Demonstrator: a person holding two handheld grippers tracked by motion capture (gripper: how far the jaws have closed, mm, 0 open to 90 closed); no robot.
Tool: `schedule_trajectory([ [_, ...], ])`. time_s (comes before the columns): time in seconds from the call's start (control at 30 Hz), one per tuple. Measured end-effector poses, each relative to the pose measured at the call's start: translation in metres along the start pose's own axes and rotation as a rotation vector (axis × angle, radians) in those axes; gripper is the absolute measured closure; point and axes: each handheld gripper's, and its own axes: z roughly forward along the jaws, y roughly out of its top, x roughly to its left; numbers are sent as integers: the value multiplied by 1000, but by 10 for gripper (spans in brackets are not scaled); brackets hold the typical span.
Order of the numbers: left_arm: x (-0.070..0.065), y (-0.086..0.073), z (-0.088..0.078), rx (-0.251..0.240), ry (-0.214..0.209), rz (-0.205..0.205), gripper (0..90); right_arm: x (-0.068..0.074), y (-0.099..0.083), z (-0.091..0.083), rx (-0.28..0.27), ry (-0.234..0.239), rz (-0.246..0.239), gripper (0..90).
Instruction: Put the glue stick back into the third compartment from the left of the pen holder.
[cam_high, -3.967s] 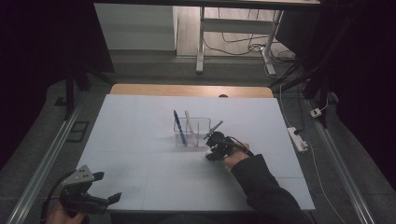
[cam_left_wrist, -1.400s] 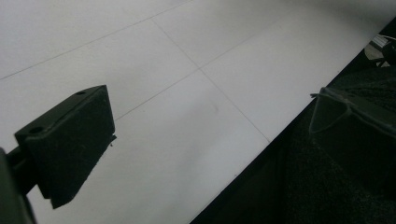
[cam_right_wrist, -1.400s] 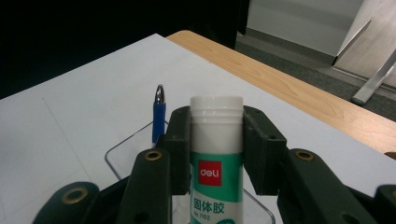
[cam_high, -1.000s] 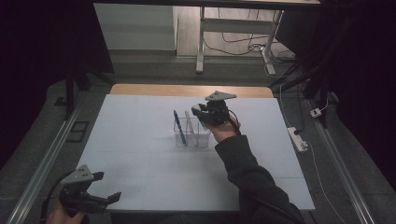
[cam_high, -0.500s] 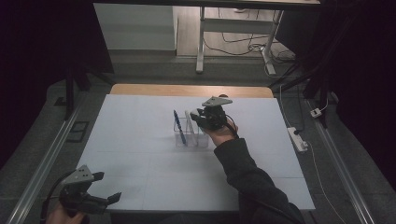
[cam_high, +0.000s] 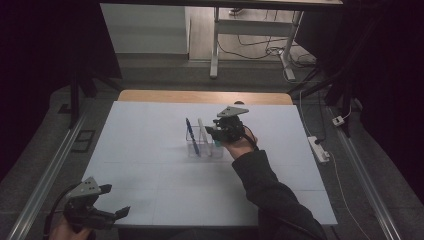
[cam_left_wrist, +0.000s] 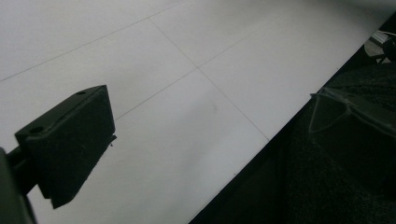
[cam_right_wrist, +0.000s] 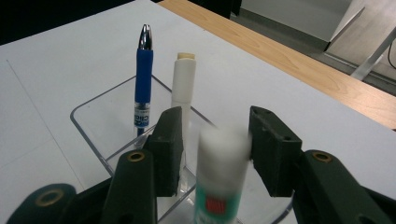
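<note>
A clear plastic holder (cam_high: 202, 143) (cam_right_wrist: 100, 133) stands mid-table on the white sheet. In it a blue pen (cam_high: 190, 134) (cam_right_wrist: 143, 77) and a white stick (cam_high: 201, 126) (cam_right_wrist: 183, 79) lean upright. My right gripper (cam_high: 212, 133) (cam_right_wrist: 212, 128) hovers just over the holder's right side. Its jaws have just been opening. A white glue stick with a green label (cam_right_wrist: 218, 179) shows blurred between them, over the holder, with a gap at the left pad. My left gripper (cam_high: 116, 201) (cam_left_wrist: 205, 100) rests open and empty at the table's near left corner.
A white sheet (cam_high: 150, 150) covers the table, with a wooden strip (cam_high: 200, 96) along its far edge. A power strip (cam_high: 319, 148) lies on the floor at the right. A metal table frame (cam_high: 215, 45) stands beyond the table.
The right hand rose from the table beside the holder to above it, then sank a little toward it. Its jaws have spread. The left hand has kept still.
</note>
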Motion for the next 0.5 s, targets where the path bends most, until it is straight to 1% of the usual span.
schedule_trajectory([
  [0.1, 0, 0, 0, 1, 1, 2, 5, -2, 0, -2, -3, 7, 11, 526],
  [0.17, 0, 0, 0, 1, 1, 1, 5, -2, 2, -3, 6, 4, 10, 502],
  [0.3, 0, 0, 0, 0, 1, 0, 5, -2, 5, -6, 6, 9, 2, 449],
  [0.5, 0, 0, 0, -1, 0, -2, 5, -2, 8, -13, 30, 49, 21, 324],
])
